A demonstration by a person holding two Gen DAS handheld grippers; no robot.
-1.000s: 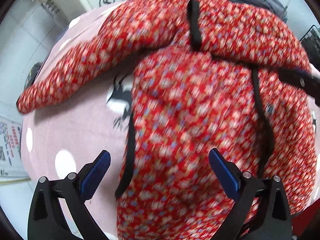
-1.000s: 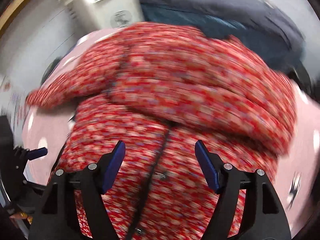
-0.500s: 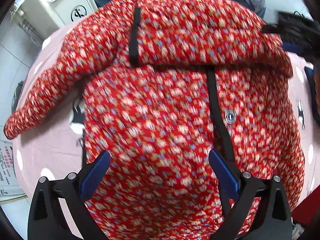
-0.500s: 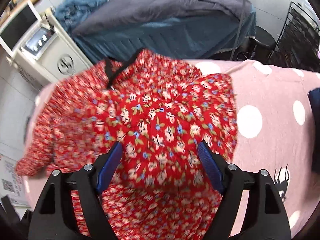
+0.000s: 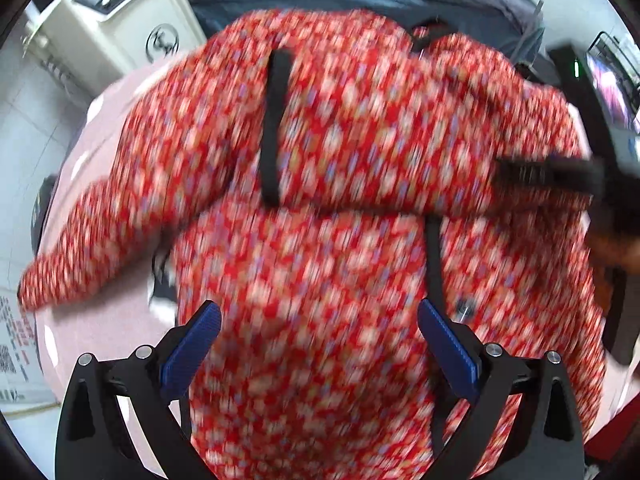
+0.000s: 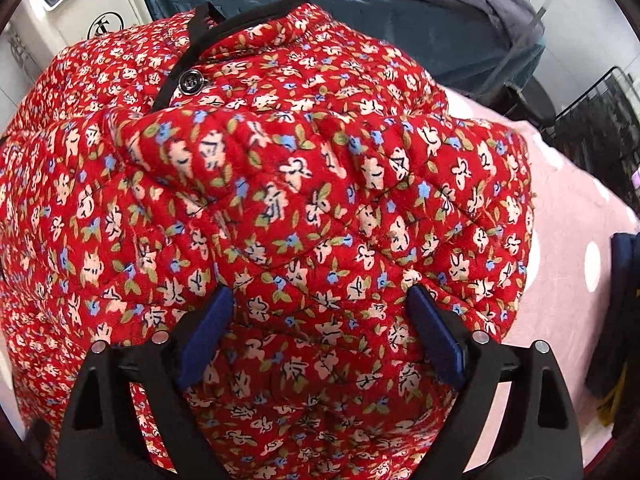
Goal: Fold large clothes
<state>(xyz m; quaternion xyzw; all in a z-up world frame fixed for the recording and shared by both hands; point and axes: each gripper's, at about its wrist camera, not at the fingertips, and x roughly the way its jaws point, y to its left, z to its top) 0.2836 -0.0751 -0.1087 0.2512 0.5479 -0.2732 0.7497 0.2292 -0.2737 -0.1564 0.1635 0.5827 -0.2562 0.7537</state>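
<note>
A red quilted floral jacket [image 5: 328, 248] with black trim lies front up on the pink spotted cover [image 5: 100, 320], one sleeve folded across its chest and the other sleeve [image 5: 80, 256] stretched out to the left. My left gripper [image 5: 320, 340] hovers open over the lower front, next to the black placket [image 5: 434, 264]. In the right wrist view the jacket [image 6: 280, 200] fills the frame, with its collar and a black button [image 6: 190, 81] at the top. My right gripper [image 6: 320, 320] sits close over the folded sleeve, its jaws opening, with fabric bulging between the pads.
A white machine [image 5: 116, 28] stands at the back left. Dark grey and blue cloth [image 6: 380, 8] is heaped behind the jacket. A dark blue item [image 6: 624, 312] lies on the pink cover [image 6: 568, 280] at the right, and a black wire rack [image 6: 600, 120] stands beyond it.
The right gripper came down close onto the folded sleeve and its jaws widened. The left gripper swept sideways over the jacket and stayed open.
</note>
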